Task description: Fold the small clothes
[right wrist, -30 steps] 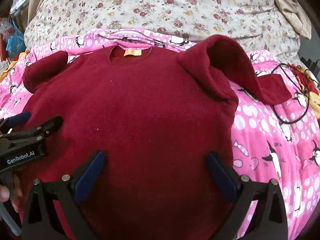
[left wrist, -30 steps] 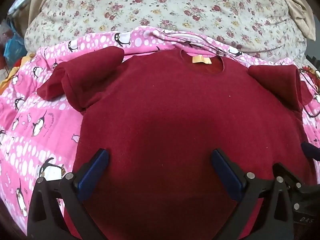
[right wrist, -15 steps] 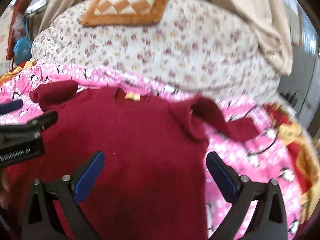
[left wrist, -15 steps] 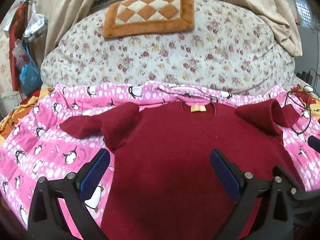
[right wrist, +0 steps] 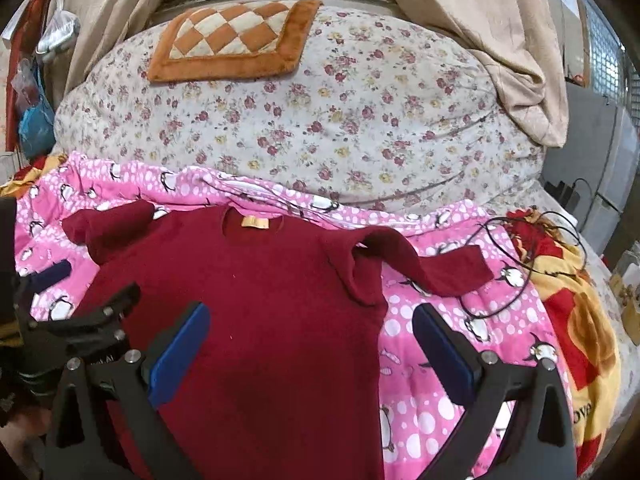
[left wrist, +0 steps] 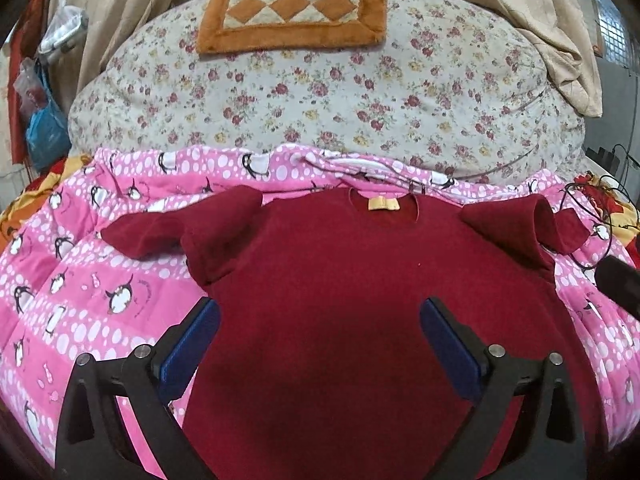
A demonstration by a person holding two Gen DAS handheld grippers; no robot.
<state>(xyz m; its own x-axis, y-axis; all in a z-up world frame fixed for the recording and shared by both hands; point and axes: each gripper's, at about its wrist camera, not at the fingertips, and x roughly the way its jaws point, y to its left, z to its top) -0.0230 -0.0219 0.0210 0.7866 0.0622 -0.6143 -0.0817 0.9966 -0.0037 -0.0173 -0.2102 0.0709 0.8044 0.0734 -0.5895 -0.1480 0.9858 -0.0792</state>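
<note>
A dark red sweater [left wrist: 340, 280] lies flat, neck away from me, on a pink penguin blanket [left wrist: 80, 280]. A yellow label [left wrist: 383, 203] shows at its collar. Both sleeves are bunched up near the shoulders: the left sleeve [left wrist: 180, 232] and the right sleeve [right wrist: 420, 264]. My left gripper [left wrist: 320, 340] is open and empty, above the sweater's lower body. My right gripper [right wrist: 312, 344] is open and empty over the sweater's right side [right wrist: 260, 300] and its edge. The left gripper also shows at the left in the right wrist view [right wrist: 80, 320].
A big floral quilt [left wrist: 340, 92] is heaped behind the blanket, with an orange checked cushion [left wrist: 292, 8] on top. A black cable [right wrist: 520, 260] loops on the blanket to the right. Beige curtains [right wrist: 480, 40] hang behind. Bags [left wrist: 40, 120] hang at the far left.
Both grippers have pulled back and tilted up from the sweater, so more of the quilt and cushion shows. Both stayed open. The sweater has not moved.
</note>
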